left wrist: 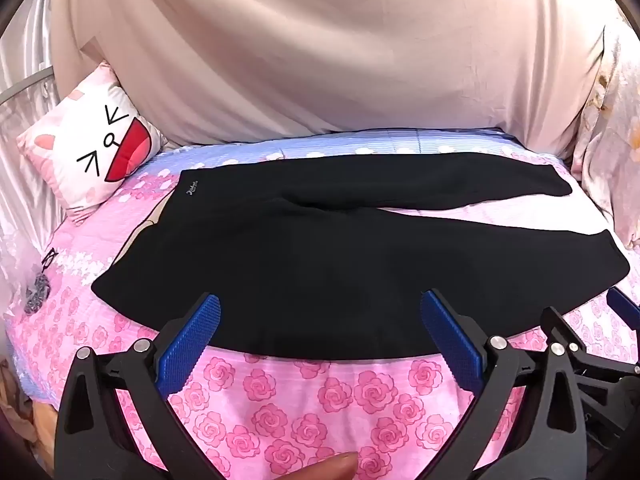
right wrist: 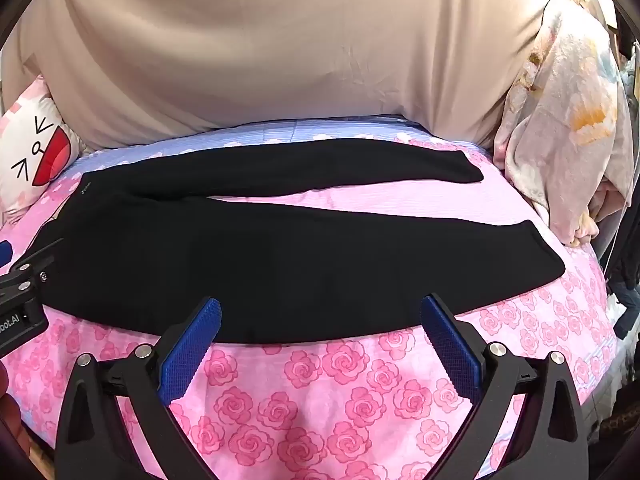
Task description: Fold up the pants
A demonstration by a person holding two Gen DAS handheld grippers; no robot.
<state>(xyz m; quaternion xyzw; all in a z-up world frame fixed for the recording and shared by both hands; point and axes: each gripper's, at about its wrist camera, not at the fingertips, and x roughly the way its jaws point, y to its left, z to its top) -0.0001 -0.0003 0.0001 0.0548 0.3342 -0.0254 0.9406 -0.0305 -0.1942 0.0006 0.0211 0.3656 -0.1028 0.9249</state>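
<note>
Black pants flat on rose bedsheet, mid-frame. Left gripper wide, empty. Right gripper wide, empty. Fingertip only in left view, bottom edge.

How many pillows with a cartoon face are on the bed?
1. The cartoon-face pillow leans at the far left of the bed, left of the waistband of the black pants. Others may be hidden under the bundled blanket on the right.

Black pants lie flat on rose-print bedding beyond the left gripper's spread fingers
</note>
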